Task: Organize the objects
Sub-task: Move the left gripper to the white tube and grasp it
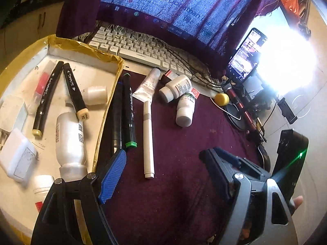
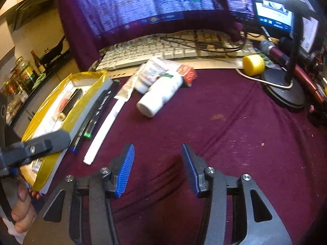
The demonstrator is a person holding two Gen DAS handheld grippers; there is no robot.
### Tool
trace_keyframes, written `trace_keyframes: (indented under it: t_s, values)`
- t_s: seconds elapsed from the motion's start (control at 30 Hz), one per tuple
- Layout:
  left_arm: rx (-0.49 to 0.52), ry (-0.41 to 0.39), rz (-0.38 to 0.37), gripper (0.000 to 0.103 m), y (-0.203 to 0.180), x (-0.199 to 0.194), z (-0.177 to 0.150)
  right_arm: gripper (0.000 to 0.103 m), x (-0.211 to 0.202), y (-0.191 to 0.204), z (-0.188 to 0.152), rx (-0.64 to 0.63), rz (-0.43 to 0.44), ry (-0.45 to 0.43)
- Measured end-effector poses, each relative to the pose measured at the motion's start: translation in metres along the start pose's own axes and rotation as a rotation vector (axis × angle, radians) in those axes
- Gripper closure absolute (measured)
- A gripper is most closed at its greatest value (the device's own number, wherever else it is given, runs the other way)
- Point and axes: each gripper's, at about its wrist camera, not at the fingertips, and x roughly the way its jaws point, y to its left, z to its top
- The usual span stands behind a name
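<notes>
Over the maroon cloth point(image 2: 224, 126), nearest the right wrist camera, the right gripper point(image 2: 158, 167) hangs with its blue-padded fingers point(image 2: 125, 169) spread wide and nothing between them. The left gripper point(image 1: 163, 169) is likewise wide open and empty; its blue pad sits just beside the near end of the yellow-taped tray point(image 1: 98, 55), and in the right view its dark finger reaches over the tray's edge.

Just past the left gripper, a white pen point(image 1: 148, 140) lies lengthwise on the cloth. Beside it, toward the tray, lie a green-capped black marker point(image 1: 128, 112) and a darker pen point(image 1: 117, 118), both running alongside the tray wall.

Inside the tray rest a large white bottle point(image 1: 70, 140), two black markers point(image 1: 74, 89) crossing near their far ends, a small white jar point(image 1: 96, 95), a white box point(image 1: 17, 159) and a red-and-white tube point(image 1: 41, 85).

Farther on, a flattened cream tube point(image 1: 148, 83) touches the far end of the white pen. Near it two white pill bottles point(image 1: 176, 87) lie on their sides against each other, with a small red-printed carton point(image 2: 187, 74) touching them.

Beyond these sit a yellow cap point(image 2: 253, 65), a white keyboard point(image 1: 130, 49) partly under a draped cloth, a microphone point(image 2: 271, 50) and a lit phone point(image 1: 247, 55).
</notes>
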Motion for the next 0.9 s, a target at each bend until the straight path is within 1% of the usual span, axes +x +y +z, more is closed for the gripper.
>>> trace_keyframes:
  t_s: [0.1,0.17,0.27,0.3,0.37,0.4,0.47,0.5,0.57,0.6,0.63,0.67,0.7,0.73,0.77,0.83,0.87,0.9]
  values:
    - [0.025,-0.003,0.020,0.029,-0.005,0.002,-0.001,0.056,0.000,-0.008,-0.001,0.031,-0.003,-0.010]
    - [0.047,-0.007,0.058,0.029,-0.011,0.005,-0.002,0.056,0.001,-0.013,-0.001,0.066,0.001,-0.010]
    - [0.084,0.004,0.090,0.029,-0.019,0.015,-0.006,0.056,0.000,-0.016,0.000,0.075,0.035,-0.016]
    - [0.098,0.007,0.119,0.029,-0.022,0.019,-0.006,0.056,-0.001,-0.017,0.000,0.079,0.042,-0.016]
    - [0.128,0.009,0.184,0.035,-0.027,0.026,-0.006,0.056,-0.002,-0.019,0.000,0.085,0.051,-0.017]
    - [0.143,0.014,0.214,0.036,-0.029,0.030,-0.004,0.056,-0.002,-0.019,0.000,0.089,0.056,-0.017]
    - [0.152,0.031,0.258,0.041,-0.030,0.037,-0.001,0.056,-0.001,-0.021,0.000,0.103,0.054,-0.017]
    - [0.169,0.042,0.295,0.042,-0.032,0.042,0.000,0.056,-0.001,-0.021,0.000,0.106,0.053,-0.016]
    - [0.200,0.049,0.352,0.053,-0.034,0.050,0.002,0.056,0.000,-0.021,0.000,0.107,0.052,-0.014]
    - [0.229,0.052,0.397,0.058,-0.034,0.055,0.002,0.056,0.000,-0.021,0.000,0.106,0.049,-0.015]
    - [0.240,0.050,0.436,0.071,-0.034,0.057,0.001,0.056,-0.001,-0.020,0.000,0.105,0.045,-0.017]
    - [0.249,0.048,0.468,0.079,-0.033,0.058,0.001,0.056,-0.001,-0.020,0.000,0.105,0.041,-0.019]
    - [0.254,0.048,0.474,0.082,-0.032,0.056,0.000,0.056,-0.001,-0.020,0.000,0.104,0.037,-0.021]
    - [0.253,0.048,0.452,0.083,-0.032,0.053,-0.002,0.056,-0.001,-0.020,0.000,0.105,0.034,-0.021]
    - [0.237,0.058,0.403,0.083,-0.030,0.049,-0.004,0.056,-0.001,-0.020,0.000,0.105,0.031,-0.020]
    - [0.212,0.065,0.329,0.083,-0.029,0.044,-0.008,0.056,0.000,-0.018,0.000,0.101,0.024,-0.016]
    - [0.199,0.053,0.286,0.081,-0.027,0.041,-0.010,0.056,0.000,-0.017,0.000,0.097,0.021,-0.015]
    - [0.187,0.049,0.273,0.078,-0.025,0.039,-0.011,0.056,0.000,-0.016,0.000,0.093,0.016,-0.015]
